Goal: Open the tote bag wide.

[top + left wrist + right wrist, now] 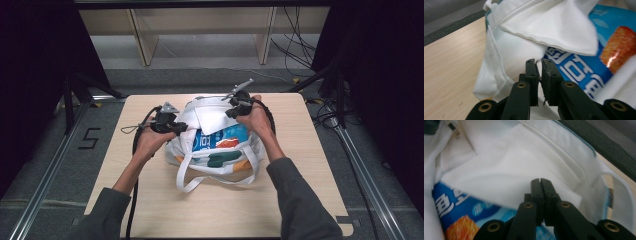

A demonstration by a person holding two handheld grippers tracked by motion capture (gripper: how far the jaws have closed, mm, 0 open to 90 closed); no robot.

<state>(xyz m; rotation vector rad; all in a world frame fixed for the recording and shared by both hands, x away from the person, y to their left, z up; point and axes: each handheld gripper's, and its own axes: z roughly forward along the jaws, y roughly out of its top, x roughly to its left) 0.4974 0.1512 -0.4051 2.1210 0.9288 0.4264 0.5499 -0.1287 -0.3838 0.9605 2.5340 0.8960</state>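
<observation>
Your left hand-held gripper (181,128), at nine o'clock of the white tote bag (215,145) mid-tabletop (300,190), pinches the bag's cloth in near-shut jaws. The blue snack packet (220,139) lies inside. At one o'clock, your right hand-held gripper (231,113) has its jaws pressed together.

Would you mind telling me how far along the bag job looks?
Done: the blue snack packet lies inside the white bag. In hand: both hand-held grippers, left and right, are at its mouth, the left pinching fabric. Left: the mouth is still open.
</observation>
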